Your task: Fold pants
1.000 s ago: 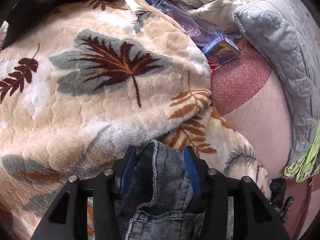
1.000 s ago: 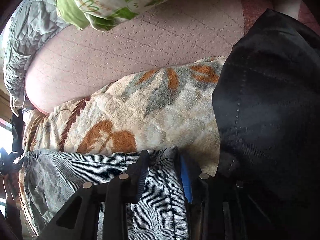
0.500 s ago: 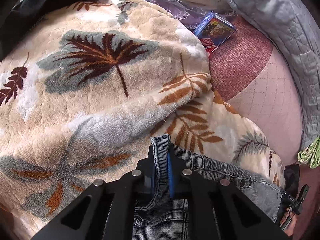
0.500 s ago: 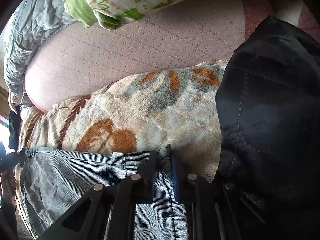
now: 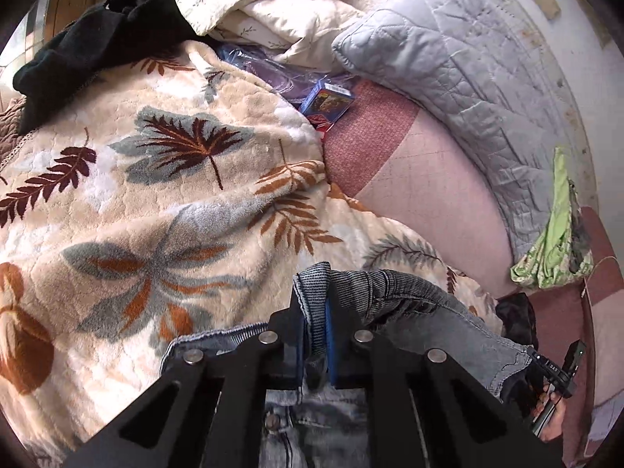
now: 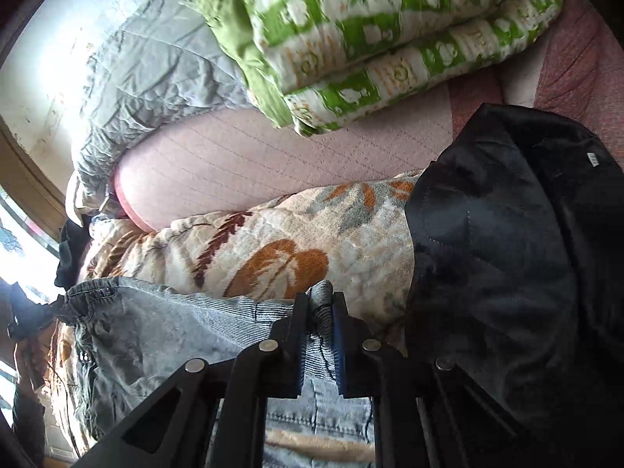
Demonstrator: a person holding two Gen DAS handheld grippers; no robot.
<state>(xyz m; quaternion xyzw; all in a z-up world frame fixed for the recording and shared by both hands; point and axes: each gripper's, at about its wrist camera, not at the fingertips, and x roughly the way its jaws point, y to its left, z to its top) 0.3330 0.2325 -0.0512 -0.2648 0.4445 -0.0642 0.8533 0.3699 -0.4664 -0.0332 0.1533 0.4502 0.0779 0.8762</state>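
Left wrist view: the left gripper is seen from behind, its black fingers clamped tight on a bunched edge of grey-blue denim pants. The jaws have just been closing, and the cloth is pinched between the blue pads. From the grip the waistband runs off to the right, where part of the other gripper and the hand carrying it can be made out at the lower right edge. The pants are spread over a cream fleece blanket printed with brown and grey leaves. Beyond the blanket a blue box is shown beside a pink quilted mattress. A grey quilt is heaped at the upper right, and a black garment lies at the upper left.

Right wrist view: the right gripper is likewise closed on a fold of the same pants, a ridge of striped denim held between its narrow jaws. A black jacket fills the right side, lying on the blanket. A green and white patterned quilt is folded at the top, resting on the mattress.
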